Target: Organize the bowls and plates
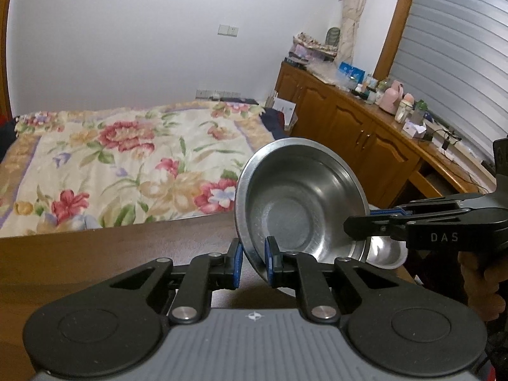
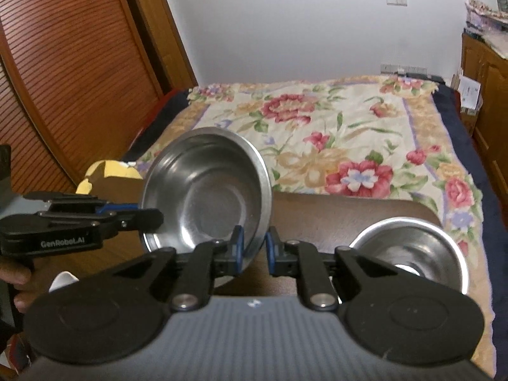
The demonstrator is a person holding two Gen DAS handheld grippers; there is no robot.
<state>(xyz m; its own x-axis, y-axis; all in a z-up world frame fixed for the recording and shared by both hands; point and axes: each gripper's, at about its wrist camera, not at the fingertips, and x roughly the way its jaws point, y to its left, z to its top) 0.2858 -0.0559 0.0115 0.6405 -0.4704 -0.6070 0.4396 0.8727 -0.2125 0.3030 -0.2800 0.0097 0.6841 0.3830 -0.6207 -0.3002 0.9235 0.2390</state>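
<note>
A large steel bowl (image 1: 298,197) (image 2: 206,187) hangs tilted above the brown table (image 1: 95,254) (image 2: 333,219), held by both grippers on opposite sides of its rim. My left gripper (image 1: 254,255) is shut on the near rim in the left wrist view, and it enters the right wrist view from the left (image 2: 149,219). My right gripper (image 2: 254,244) is shut on the rim's other side and reaches in from the right in the left wrist view (image 1: 358,225). A smaller steel bowl (image 2: 409,250) (image 1: 387,254) stands upright on the table, partly hidden behind the gripper.
Beyond the table lies a bed with a floral cover (image 1: 127,165) (image 2: 349,127). A wooden cabinet (image 1: 349,120) with clutter on top runs along the right. A slatted wooden door (image 2: 63,63) stands at the left. A yellow and brown object (image 2: 108,171) sits behind the left gripper.
</note>
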